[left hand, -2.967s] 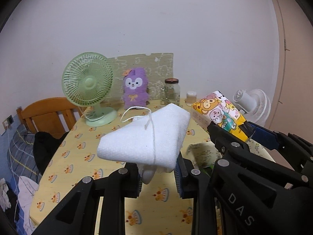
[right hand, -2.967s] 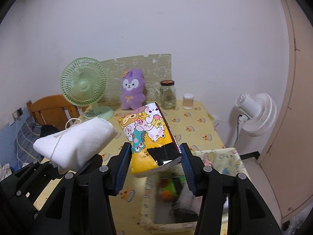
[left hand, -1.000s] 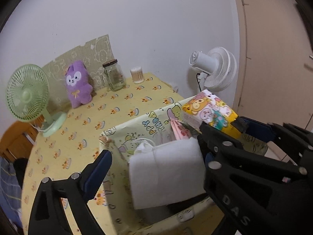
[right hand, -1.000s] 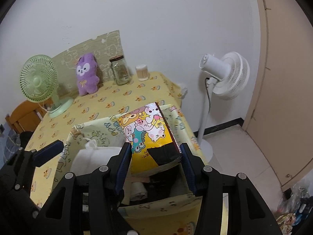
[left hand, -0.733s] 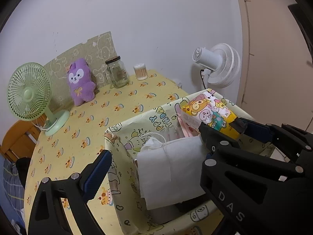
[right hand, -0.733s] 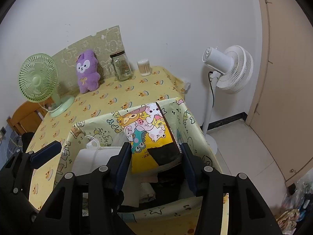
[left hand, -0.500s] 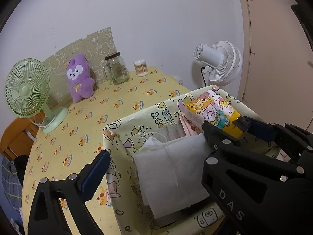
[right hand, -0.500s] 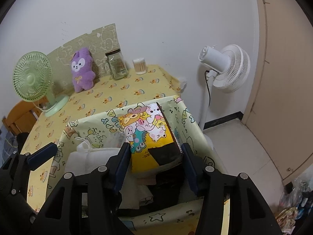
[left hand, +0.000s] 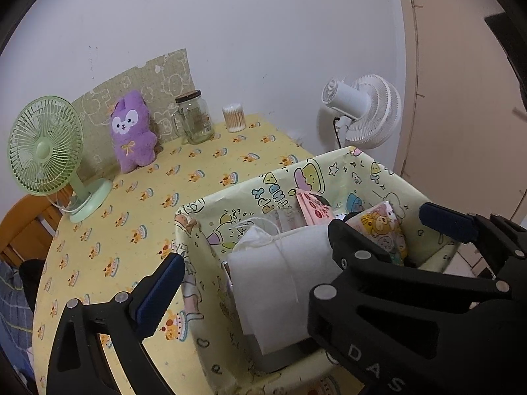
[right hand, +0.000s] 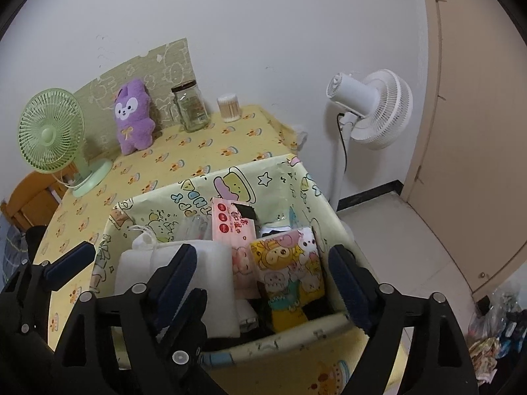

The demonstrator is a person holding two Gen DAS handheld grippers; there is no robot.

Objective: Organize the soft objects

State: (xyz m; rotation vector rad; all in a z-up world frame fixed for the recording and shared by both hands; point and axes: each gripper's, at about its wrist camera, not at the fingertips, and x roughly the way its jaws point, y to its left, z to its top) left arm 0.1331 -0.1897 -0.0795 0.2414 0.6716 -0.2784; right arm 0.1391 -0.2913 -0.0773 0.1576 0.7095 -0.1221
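A cartoon-print fabric storage bin (right hand: 283, 177) (left hand: 250, 194) stands at the table's near right edge. In it lie a white folded cloth with a string (left hand: 280, 279) (right hand: 217, 263), a yellow cartoon tissue pack (right hand: 290, 273) (left hand: 382, 227) and a pink tissue pack (right hand: 230, 227) (left hand: 313, 207). My left gripper (left hand: 250, 263) is open above the bin, with the white cloth between its fingers but not touched. My right gripper (right hand: 263, 273) is open and empty, its fingers spread on either side of the yellow pack.
On the yellow tablecloth (left hand: 138, 197) stand a green desk fan (left hand: 46, 151), a purple plush toy (left hand: 131, 131), a glass jar (left hand: 194, 118) and a cotton-swab tub (left hand: 234, 118). A white floor fan (right hand: 372, 108) stands right of the table. A wooden chair (right hand: 29, 200) is at the left.
Both grippers carried their items over the bin. The left let go of the white cloth first. The right has just opened, and the yellow pack now rests in the bin.
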